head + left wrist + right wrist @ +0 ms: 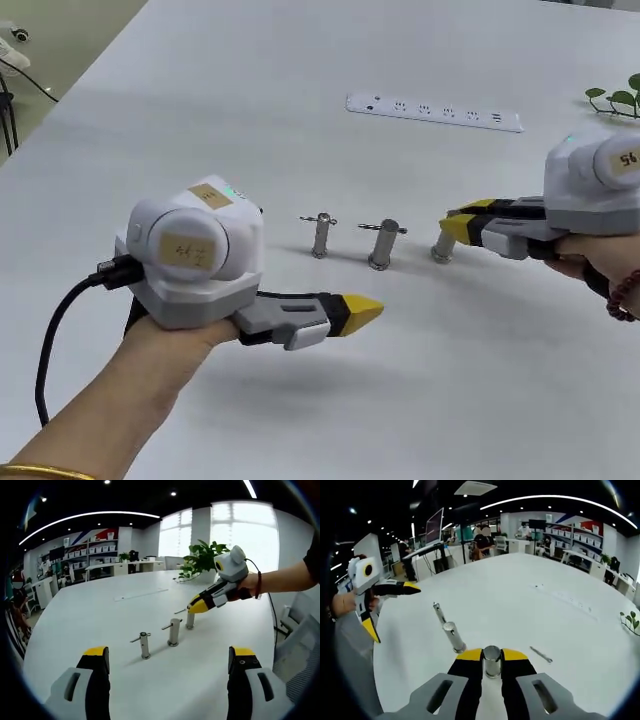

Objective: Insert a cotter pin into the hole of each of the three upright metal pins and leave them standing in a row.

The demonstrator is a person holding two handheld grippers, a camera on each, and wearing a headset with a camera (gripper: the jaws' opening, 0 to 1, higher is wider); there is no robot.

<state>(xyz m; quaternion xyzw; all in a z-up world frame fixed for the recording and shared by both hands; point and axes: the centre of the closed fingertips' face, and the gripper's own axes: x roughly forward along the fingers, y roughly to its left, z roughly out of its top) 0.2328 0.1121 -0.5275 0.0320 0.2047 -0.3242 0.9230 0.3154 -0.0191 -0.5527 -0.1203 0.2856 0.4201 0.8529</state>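
Here, three short silvery metal pins (383, 243) are stood in a row on the white worktop (300, 400), with thin cotter pins (383, 229) passed crosswise through two. The third pin (492, 661), bare-topped, is clamped by the right gripper (452, 228). The left gripper (368, 310) is held wide open and empty, and a loose cotter pin (540, 654) is laid near the third.

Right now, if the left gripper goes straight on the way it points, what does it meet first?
Probably the nearest metal pin, with its cotter pin in: it stands ahead of the left gripper, within the span of its open jaws. Height is unclear, so it might pass over.
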